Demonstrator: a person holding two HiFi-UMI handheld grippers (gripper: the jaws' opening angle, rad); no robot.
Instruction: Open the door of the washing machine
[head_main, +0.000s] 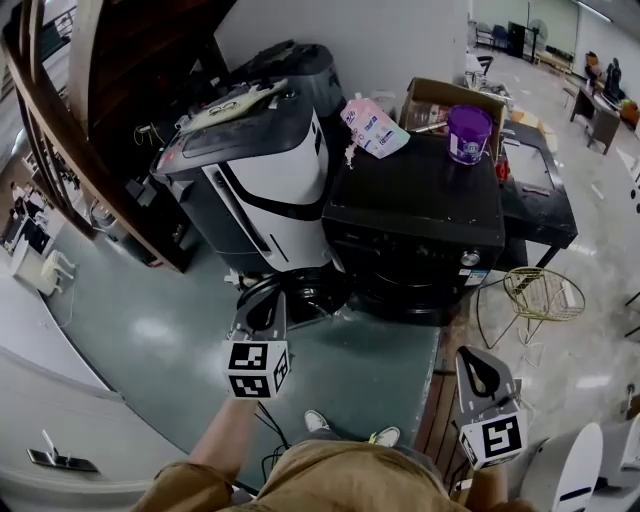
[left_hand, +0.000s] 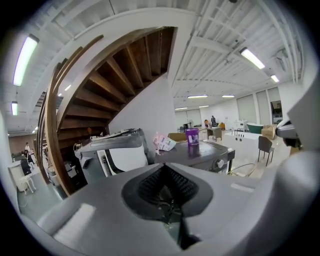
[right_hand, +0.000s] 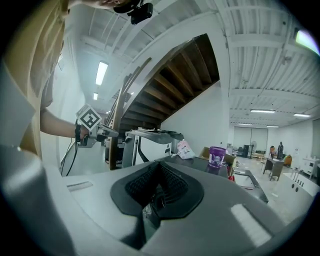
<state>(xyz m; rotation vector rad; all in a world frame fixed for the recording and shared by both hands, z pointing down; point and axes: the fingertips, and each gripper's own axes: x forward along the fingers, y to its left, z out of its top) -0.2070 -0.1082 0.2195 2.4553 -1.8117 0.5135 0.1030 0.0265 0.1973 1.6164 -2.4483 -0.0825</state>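
Black washing machine (head_main: 415, 225) stands beyond left gripper (head_main: 263, 312) and right gripper (head_main: 478, 368); jaws together, empty, they could skid off it.

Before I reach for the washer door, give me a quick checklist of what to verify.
1. Left gripper empty: ok, fingers shut on nothing.
2. Right gripper empty: ok, fingers shut on nothing.
3. Washer ahead and in view: ok.
4. Door open or shut: cannot tell, the front is seen too steeply.
5. Tub and packet on the washer top, back from its front edge: ok.
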